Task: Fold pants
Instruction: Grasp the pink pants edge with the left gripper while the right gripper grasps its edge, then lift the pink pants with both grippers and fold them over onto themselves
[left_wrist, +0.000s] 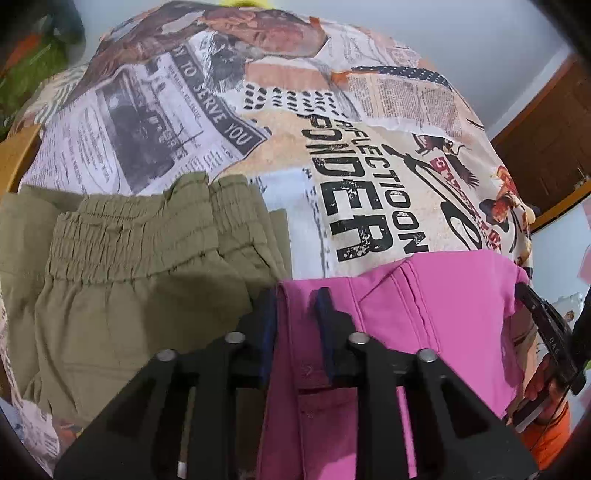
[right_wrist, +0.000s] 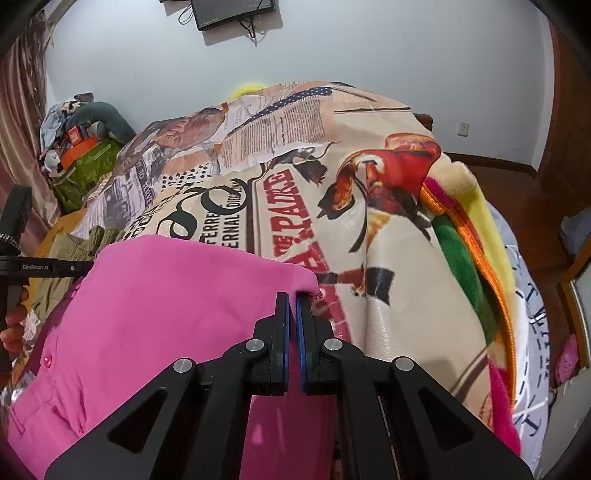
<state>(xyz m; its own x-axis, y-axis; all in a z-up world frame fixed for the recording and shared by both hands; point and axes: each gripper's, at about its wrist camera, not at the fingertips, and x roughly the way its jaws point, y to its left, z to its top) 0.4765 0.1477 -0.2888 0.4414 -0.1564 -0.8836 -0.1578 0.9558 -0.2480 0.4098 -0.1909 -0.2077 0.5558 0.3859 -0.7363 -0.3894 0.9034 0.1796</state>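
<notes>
Matt pink cloth pants (left_wrist: 406, 306), smooth printed bedsheet (left_wrist: 369, 155) — perhaps faintly glossy.

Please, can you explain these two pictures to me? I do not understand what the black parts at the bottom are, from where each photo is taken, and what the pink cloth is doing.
The black parts are two hand-held grippers, each carrying a wide-angle camera that looks along its fingers. One picture comes from the left gripper, the other from the right gripper. Both pinch the pink pants, one at each end of its top edge, over a bed covered with a newspaper-print bedspread. Folded olive pants lie beside them. At the picture edges you see fingers of the person holding the tools.
</notes>
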